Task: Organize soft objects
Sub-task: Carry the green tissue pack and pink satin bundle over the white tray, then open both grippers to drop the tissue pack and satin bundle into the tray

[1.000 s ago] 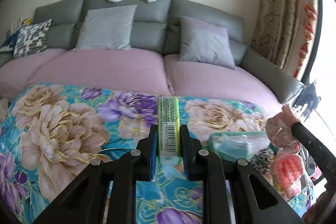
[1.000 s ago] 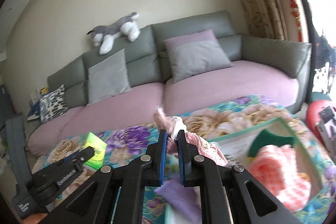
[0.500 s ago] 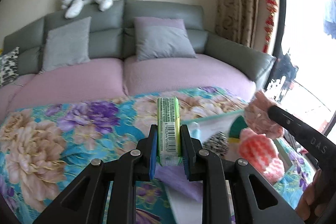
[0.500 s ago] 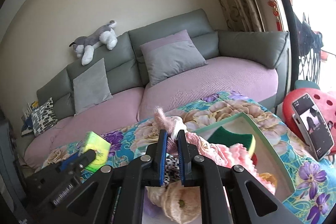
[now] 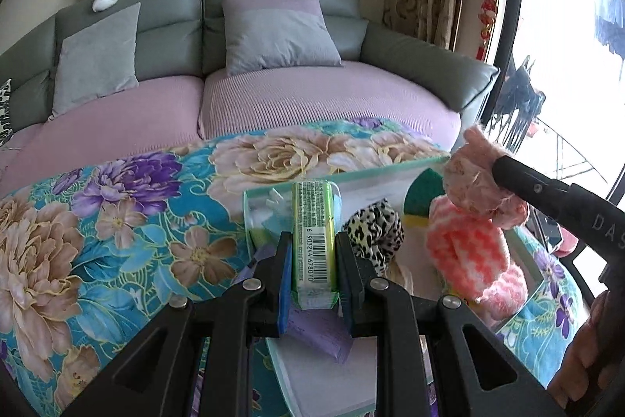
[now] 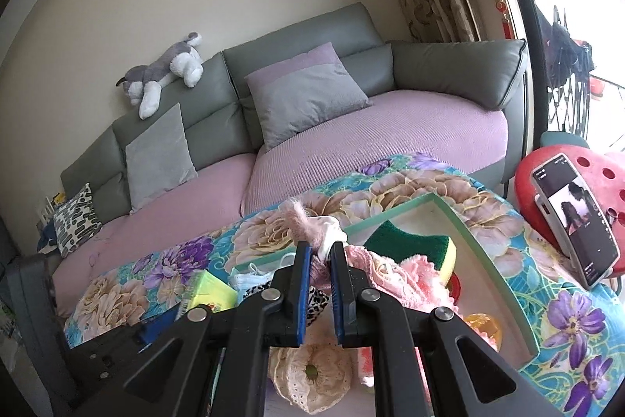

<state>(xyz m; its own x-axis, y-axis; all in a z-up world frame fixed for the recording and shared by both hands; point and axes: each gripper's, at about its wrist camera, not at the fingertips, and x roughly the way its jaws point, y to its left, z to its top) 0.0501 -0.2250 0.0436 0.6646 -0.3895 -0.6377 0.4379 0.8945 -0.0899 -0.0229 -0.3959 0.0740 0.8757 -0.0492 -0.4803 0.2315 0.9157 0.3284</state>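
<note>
Left gripper [image 5: 313, 256]: pinching green tissue pack [image 5: 315, 237], held above the tray [image 6: 493, 253]. Right gripper [image 6: 320, 262]: clamped on pink fluffy scrunchie [image 6: 312, 227], also over the tray. Advice: lower each into a bare spot before releasing, clear of the sponge [image 6: 410, 247].

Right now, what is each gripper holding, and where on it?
Left gripper: green tissue pack, pinched across its near end. Right gripper: fuzzy pink scrunchie, clamped on a bunched part of its loop.
</note>
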